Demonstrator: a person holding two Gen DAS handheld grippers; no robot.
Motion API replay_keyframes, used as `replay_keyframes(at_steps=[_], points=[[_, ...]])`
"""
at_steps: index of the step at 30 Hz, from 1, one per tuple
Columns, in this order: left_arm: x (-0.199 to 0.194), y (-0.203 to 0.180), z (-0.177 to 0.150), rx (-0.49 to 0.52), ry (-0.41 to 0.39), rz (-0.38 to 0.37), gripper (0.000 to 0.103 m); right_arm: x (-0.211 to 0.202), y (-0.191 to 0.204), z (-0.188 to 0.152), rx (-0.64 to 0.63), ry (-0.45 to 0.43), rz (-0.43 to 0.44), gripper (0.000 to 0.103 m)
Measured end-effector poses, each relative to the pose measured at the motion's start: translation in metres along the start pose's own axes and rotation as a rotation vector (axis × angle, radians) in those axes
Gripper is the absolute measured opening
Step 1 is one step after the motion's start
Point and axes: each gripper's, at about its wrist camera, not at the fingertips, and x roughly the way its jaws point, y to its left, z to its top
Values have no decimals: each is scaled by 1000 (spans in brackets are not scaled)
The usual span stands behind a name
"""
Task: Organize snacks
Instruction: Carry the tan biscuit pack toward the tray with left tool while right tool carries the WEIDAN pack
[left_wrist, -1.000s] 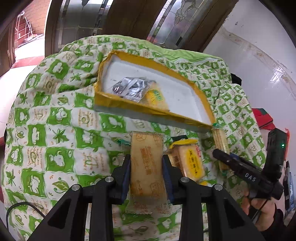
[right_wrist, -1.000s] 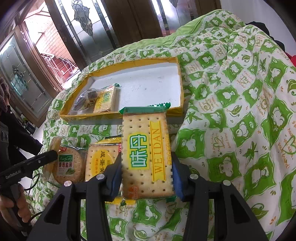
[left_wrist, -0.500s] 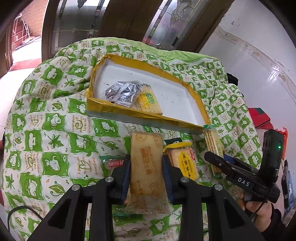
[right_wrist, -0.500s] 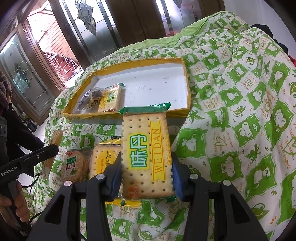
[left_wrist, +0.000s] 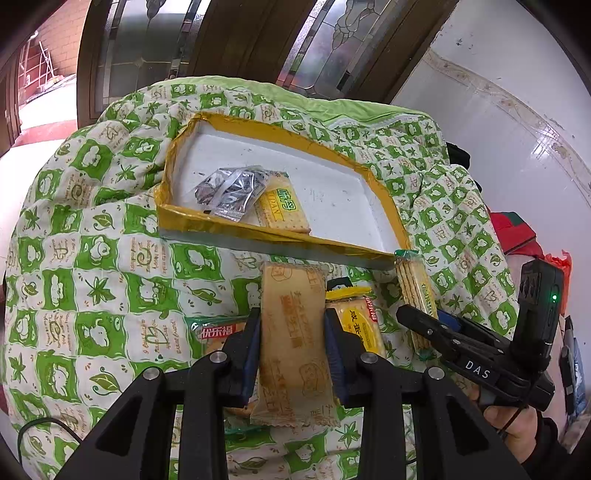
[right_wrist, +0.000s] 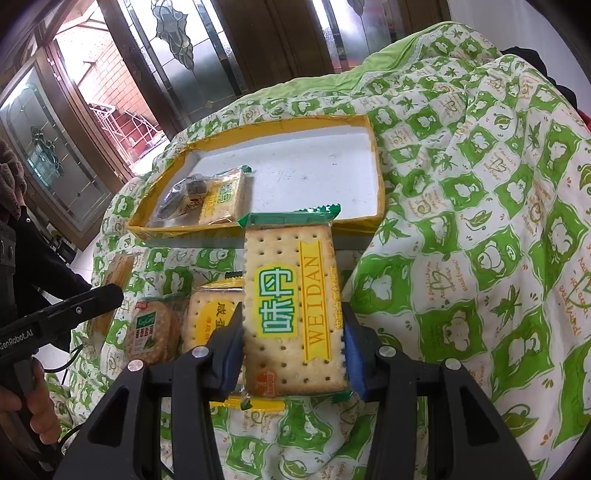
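My left gripper (left_wrist: 291, 332) is shut on a tan biscuit packet (left_wrist: 293, 332), held above the green quilt. My right gripper (right_wrist: 293, 328) is shut on a WEIDAN cracker pack (right_wrist: 293, 306) with a green wrapper end. Behind both lies a yellow-rimmed white tray (left_wrist: 332, 195), also seen as the tray (right_wrist: 314, 162) in the right wrist view; inside it lie a silver packet (left_wrist: 229, 190) and another WEIDAN pack (left_wrist: 284, 210). In the left wrist view the right gripper (left_wrist: 421, 321) shows at the right, gripping its pack edge-on.
On the quilt (left_wrist: 92, 258) in front of the tray lie a yellow cracker pack (left_wrist: 360, 321), a green-edged pack (left_wrist: 216, 330) and, in the right wrist view, a round biscuit pack (right_wrist: 149, 330). A white wall (left_wrist: 498, 147) is right, glass doors behind. A hand (right_wrist: 29, 402) holds the left gripper.
In the left wrist view the tray and quilt have slid slightly downward and the right gripper sits a little lower. The right wrist view shifted only slightly. Both grips are unchanged.
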Motion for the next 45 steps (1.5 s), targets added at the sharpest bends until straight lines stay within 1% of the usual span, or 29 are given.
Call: replay_keyframes(at_steps=[11, 17, 23, 36, 45], points=[[-3, 1, 6, -7, -10, -23, 33, -3, 0, 0, -4, -13, -4, 46], [-4, 0, 14, 2, -14, -32, 33, -3, 0, 2, -3, -12, -3, 46], [-2, -1, 24, 3, -18, -41, 33, -9, 1, 9, 0, -35, -2, 46], [3, -7, 31, 25, -8, -46, 33, -7, 2, 12, 3, -25, 8, 46], [5, -10, 35, 28, -1, -34, 33, -8, 1, 37, 42, -6, 64, 46]])
